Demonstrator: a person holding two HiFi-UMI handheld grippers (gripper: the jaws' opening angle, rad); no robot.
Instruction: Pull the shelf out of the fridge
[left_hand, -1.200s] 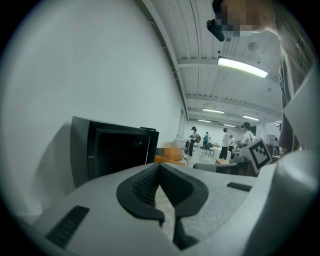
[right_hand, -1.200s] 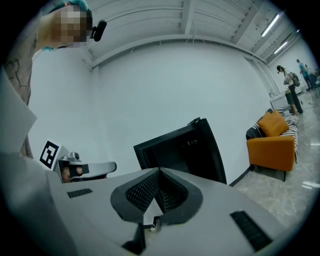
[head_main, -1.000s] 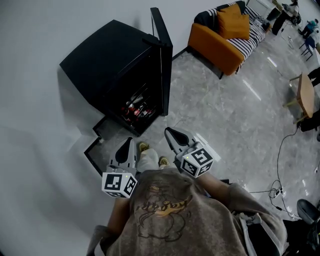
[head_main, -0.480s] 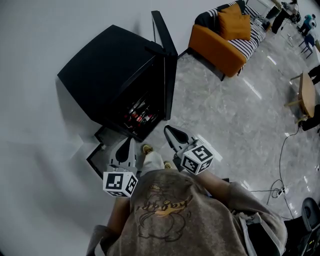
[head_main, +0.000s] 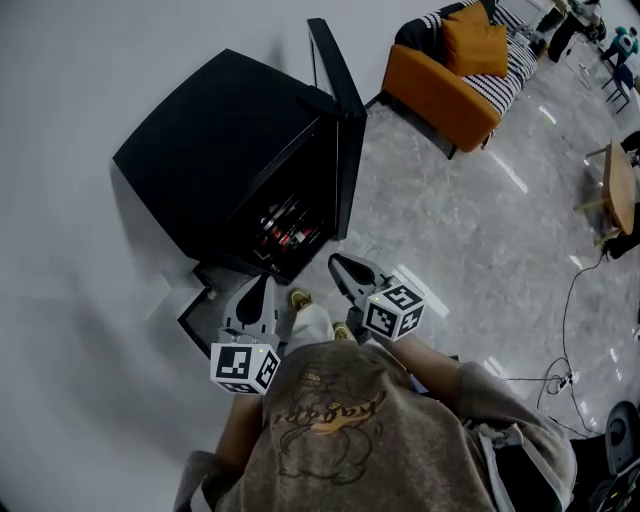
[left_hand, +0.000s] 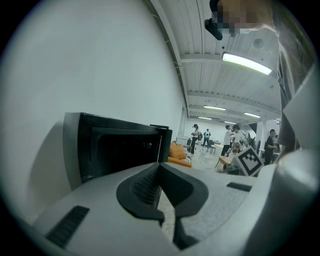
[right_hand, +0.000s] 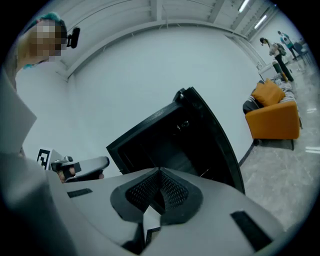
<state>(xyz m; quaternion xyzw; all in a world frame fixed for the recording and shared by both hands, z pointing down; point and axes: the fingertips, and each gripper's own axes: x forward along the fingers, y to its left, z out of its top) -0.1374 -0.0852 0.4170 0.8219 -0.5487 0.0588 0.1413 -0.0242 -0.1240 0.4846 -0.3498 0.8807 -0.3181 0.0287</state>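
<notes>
Grey floor (head_main: 450, 220) fronts the fridge (head_main: 225, 150) (door (head_main: 343, 140) wide) where left gripper (head_main: 257, 287) and right gripper (head_main: 339, 264) hover, jaws together.

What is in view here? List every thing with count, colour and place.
Small boxy fridge: one, black, against the white wall, door open.
Bottles: several, dark with red, inside the fridge.
Sofa: one, orange, with an orange cushion, top right by the wall.
Wooden table: one, light brown, right edge.
Cables: a few, dark, on the grey floor, lower right.
Left gripper: grey, jaws shut, empty, before the fridge.
Right gripper: grey, jaws shut, empty, near the door.
</notes>
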